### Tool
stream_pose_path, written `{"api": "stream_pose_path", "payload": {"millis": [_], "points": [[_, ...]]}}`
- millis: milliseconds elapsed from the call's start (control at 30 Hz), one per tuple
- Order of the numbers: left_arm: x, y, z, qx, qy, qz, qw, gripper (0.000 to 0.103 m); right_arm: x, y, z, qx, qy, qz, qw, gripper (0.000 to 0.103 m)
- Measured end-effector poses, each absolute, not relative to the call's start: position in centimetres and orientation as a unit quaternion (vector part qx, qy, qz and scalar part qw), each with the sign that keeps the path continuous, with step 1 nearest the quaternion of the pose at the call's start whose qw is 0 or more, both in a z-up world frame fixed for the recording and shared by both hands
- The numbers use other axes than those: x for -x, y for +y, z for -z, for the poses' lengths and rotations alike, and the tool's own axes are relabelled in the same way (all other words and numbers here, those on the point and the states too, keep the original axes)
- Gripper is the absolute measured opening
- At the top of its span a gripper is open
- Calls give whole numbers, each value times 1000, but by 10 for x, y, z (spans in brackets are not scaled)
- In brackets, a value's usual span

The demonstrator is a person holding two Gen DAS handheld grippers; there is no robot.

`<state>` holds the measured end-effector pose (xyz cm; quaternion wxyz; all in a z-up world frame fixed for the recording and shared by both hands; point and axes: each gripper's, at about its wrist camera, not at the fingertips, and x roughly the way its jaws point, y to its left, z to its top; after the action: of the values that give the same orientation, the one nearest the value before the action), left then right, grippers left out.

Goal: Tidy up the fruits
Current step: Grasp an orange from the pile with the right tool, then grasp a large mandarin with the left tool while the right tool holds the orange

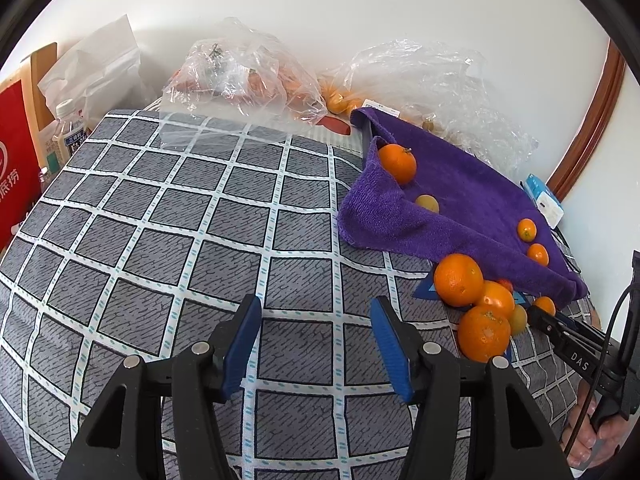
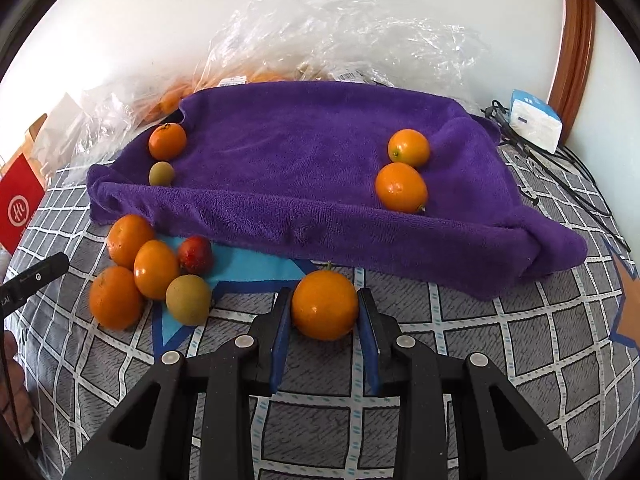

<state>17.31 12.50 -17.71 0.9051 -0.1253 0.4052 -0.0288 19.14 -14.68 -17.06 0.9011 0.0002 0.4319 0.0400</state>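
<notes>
With our right gripper [image 2: 325, 320] pinching the orange [image 2: 325, 305] just before the towel [image 2: 304, 152], we should lift straight, clearing its raised edge, left gripper [image 1: 316, 340] spread empty.

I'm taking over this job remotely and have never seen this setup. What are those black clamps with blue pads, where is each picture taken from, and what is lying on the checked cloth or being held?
The clamps are handheld two-finger grippers, one in each of a person's hands. Each picture comes from a fisheye camera on one gripper, looking along its fingers.

In the left view, the left gripper is open and empty above the checked cloth.

In the right view, the right gripper is closed on a small orange fruit.

Behind it a purple towel holds four fruits. A loose cluster of fruit sits on the cloth beside the towel. Clear plastic bags lie against the wall.
</notes>
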Motion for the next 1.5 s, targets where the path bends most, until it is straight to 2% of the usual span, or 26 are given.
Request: {"api": "stream_pose_path", "payload": {"millis": [533, 933, 1133, 1233, 1367, 1500], "points": [[-168, 115, 174, 121, 424, 35, 897, 55, -173, -166, 155, -9, 422, -32, 906, 31], [-163, 53, 164, 151, 443, 148, 871, 56, -154, -196, 147, -6, 411, -18, 912, 31], [-173, 25, 173, 116, 460, 129, 871, 55, -147, -215, 155, -13, 423, -11, 906, 31], [-173, 14, 172, 95, 455, 118, 877, 54, -145, -228, 157, -52, 431, -27, 900, 31], [-178, 6, 173, 79, 452, 95, 884, 41, -144, -226, 156, -5, 430, 9, 903, 31], [-178, 5, 171, 79, 453, 96, 883, 39, -139, -222, 150, 8, 424, 3, 906, 31]]}}
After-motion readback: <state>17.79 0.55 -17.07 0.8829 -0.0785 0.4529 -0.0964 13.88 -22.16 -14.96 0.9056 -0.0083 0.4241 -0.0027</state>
